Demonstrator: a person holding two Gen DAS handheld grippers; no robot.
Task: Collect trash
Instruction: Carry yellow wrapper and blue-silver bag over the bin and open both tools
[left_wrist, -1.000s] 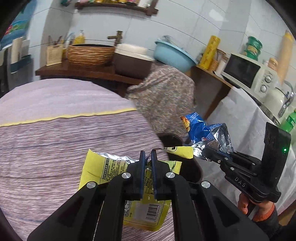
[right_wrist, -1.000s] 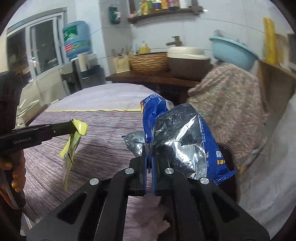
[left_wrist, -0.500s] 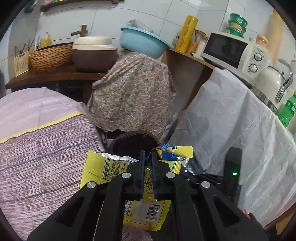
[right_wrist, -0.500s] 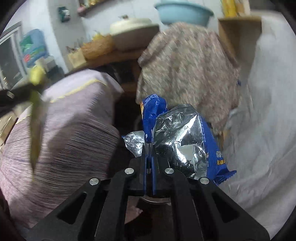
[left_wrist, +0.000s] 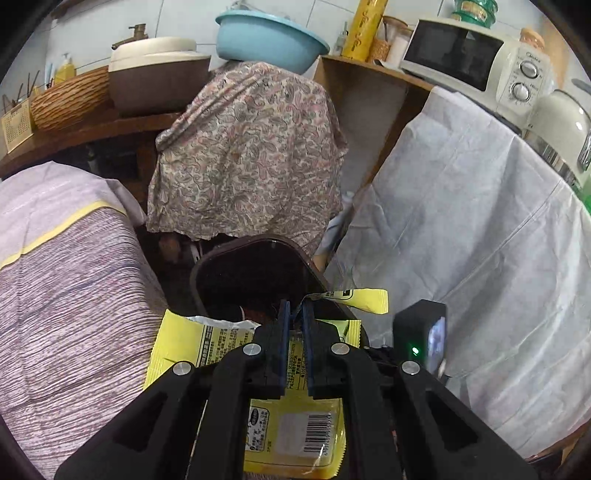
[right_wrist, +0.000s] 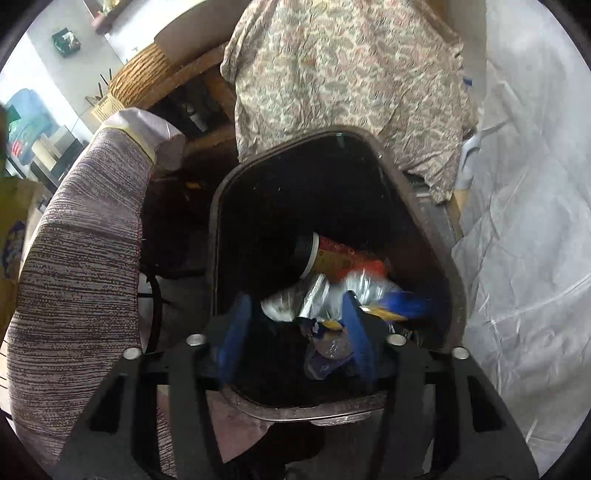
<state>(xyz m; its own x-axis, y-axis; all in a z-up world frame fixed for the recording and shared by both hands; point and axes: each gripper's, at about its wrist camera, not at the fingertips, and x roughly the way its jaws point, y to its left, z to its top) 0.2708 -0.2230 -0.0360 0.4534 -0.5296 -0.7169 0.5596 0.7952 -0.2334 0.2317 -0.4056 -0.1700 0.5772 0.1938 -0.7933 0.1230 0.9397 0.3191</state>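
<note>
Now yellow wrapper (left_wrist: 295, 439) lengthwise along fingers (left_wrist: 282, 343)

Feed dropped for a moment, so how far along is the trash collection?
Done: the blue foil snack bag has left the right gripper, whose jaws have just been opening above the dark brown bin. In hand: the left gripper pinches the yellow wrapper. Left: dropping it in.

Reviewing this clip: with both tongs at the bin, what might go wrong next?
1. The yellow wrapper is clamped in the left tongs and hangs partly short of the bin's rim; released here, it may land outside the bin.
2. The right tongs have just opened, and the blue foil bag sits close to one pad, so it might snag.
</note>
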